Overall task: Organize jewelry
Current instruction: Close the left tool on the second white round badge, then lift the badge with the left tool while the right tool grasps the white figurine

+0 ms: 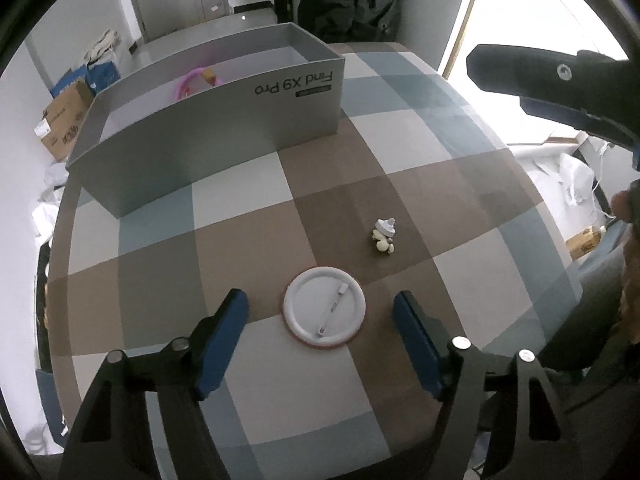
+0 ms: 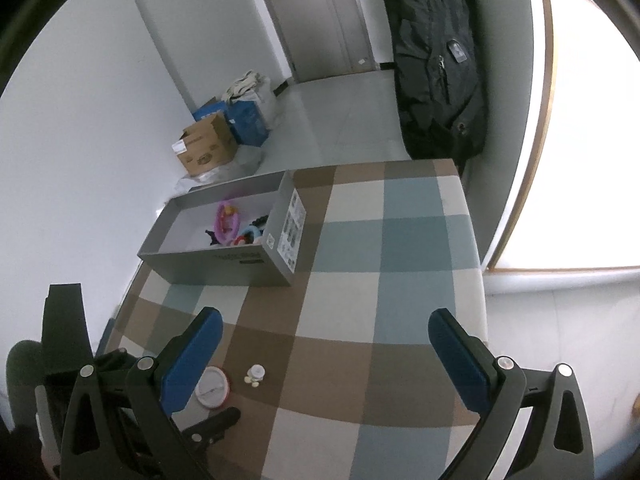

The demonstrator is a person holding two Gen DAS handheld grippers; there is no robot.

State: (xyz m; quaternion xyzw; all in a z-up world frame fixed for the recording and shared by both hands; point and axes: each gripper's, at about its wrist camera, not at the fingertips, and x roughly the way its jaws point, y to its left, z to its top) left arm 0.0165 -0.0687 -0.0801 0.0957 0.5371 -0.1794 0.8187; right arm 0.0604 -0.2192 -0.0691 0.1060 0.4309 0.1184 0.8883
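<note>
Inside, the grey box (image 2: 224, 258) holds a pink ring (image 2: 226, 218) and other trinkets. Both tongs, left (image 1: 322, 314) and right (image 2: 326, 354), gape wide, empty; the badge (image 1: 324, 306) and charm (image 1: 384, 236) lie on the bench (image 1: 248, 208).

Checked tablecloth (image 1: 248, 208) with grey box (image 1: 224, 136), round badge (image 1: 324, 306), small charm (image 1: 384, 235).

- Daylight enters from a window (image 2: 580, 140) on the right, blown out to plain white in both views.
- The worktop (image 1: 248, 208) is evenly lit; shadows are soft and faint.
- The box (image 1: 224, 136) wall facing the left camera is in shade.
- Strong fisheye bending curves straight edges; corners are black.
- Focus is fair, slightly soft and noisy toward the rim.
</note>
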